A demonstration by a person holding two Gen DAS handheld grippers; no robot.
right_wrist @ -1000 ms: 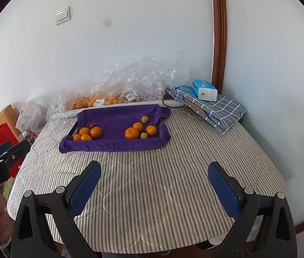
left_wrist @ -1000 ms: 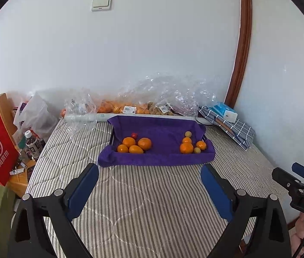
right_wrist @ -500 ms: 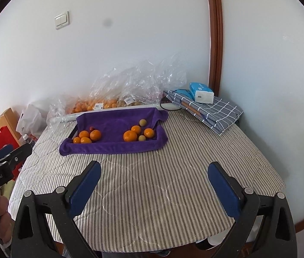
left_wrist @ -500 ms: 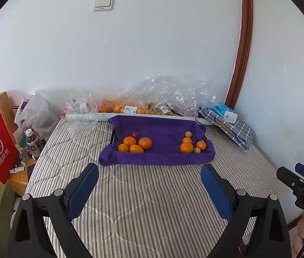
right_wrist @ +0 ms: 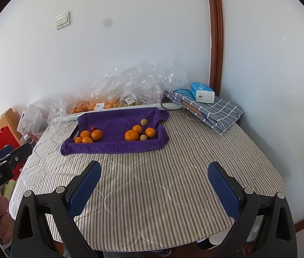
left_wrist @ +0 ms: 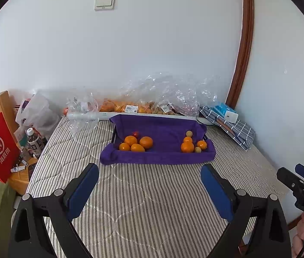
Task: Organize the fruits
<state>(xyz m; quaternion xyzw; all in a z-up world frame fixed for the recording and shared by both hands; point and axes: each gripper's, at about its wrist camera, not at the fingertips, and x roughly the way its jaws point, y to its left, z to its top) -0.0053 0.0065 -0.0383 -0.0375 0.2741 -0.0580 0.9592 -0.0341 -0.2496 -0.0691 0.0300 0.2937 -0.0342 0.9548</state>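
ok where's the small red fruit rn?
In the left wrist view, the small red fruit lies at the back of the left orange cluster on the purple cloth.

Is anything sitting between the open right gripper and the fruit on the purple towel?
Nothing visible. Between the right gripper and the fruit on the purple towel lies only bare striped table cover; its jaws are open and empty.

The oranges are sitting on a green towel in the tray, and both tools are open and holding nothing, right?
Almost. The towel under the oranges is purple, not green; the right wrist view shows it plainly. The rest holds: the left tool and the right tool are both open and hold nothing.
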